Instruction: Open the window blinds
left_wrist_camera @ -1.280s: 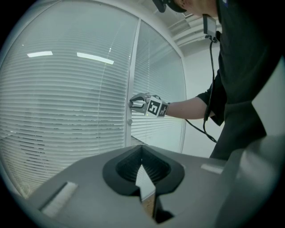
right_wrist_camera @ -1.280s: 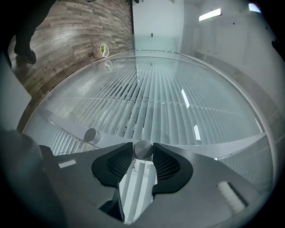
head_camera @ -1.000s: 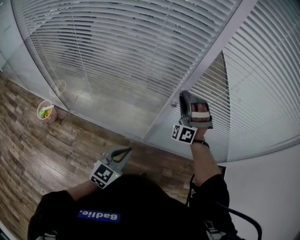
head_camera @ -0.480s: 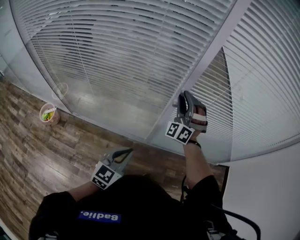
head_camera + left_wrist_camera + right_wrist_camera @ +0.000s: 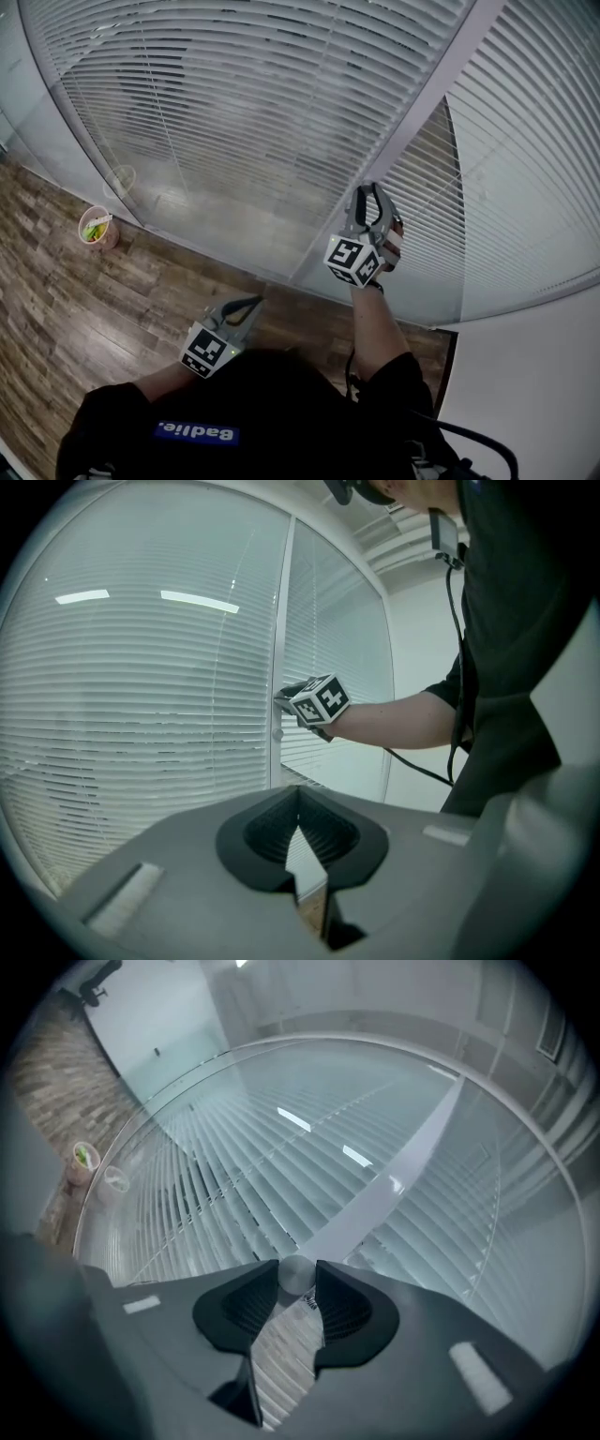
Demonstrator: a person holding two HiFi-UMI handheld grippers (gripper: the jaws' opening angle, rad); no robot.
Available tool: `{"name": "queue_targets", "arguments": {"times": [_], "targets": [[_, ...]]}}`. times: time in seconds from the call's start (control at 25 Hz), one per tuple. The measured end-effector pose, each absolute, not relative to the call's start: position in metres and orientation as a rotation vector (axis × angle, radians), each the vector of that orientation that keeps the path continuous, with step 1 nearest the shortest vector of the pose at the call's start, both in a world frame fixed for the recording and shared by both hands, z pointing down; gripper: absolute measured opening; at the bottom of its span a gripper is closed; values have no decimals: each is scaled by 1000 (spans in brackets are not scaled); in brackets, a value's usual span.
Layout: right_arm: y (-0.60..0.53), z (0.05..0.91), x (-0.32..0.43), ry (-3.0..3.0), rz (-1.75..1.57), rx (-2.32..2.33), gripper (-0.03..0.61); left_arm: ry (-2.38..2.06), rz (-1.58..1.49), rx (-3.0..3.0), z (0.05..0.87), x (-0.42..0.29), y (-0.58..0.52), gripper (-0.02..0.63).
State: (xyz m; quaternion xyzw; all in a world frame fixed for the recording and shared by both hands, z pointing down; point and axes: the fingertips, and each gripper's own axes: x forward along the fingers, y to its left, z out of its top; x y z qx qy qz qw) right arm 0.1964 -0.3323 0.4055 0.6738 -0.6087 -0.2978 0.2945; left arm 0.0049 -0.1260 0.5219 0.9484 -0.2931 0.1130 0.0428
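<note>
Head view: the window blinds (image 5: 281, 94) are seen as white horizontal slats mounted behind glass panels that rise from the wooden floor (image 5: 75, 309). The panels are divided by a pale upright frame post (image 5: 422, 103). In the large panel left of the post the slats lie close together, with darker see-through bands across the middle. In the panel right of the post, a narrow strip of slats beside the post shows dark gaps between them; the rest of that panel reads as an even white surface.

The right gripper (image 5: 367, 202) is held against the frame post, with its marker cube turned toward the camera. In the right gripper view a small round grey knob (image 5: 297, 1274) is seen on the post, lodged between the two dark pads. Both pads are pressed against its sides, so the claw is clamped on the knob.

The left gripper (image 5: 246, 307) is held low, near the person's body and well apart from the glass, pointing toward the bottom edge of the left panel. In the left gripper view its jaws are brought together at the tips, with nothing between them.

A small cup (image 5: 97, 228) with green contents stands on the floor at the foot of the left panel, touching or just beside the glass.
</note>
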Motion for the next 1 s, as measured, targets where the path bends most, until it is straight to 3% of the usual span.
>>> {"name": "queue_targets", "arguments": {"times": [0.64,1.0], "targets": [[-335,400,205,-1973,-257,2136,127,-914,344,2892,523,-1,-130,0],[-335,404,201,-1714,-575,1887,127,-899,340,2893,523,2,-129,0]]}}
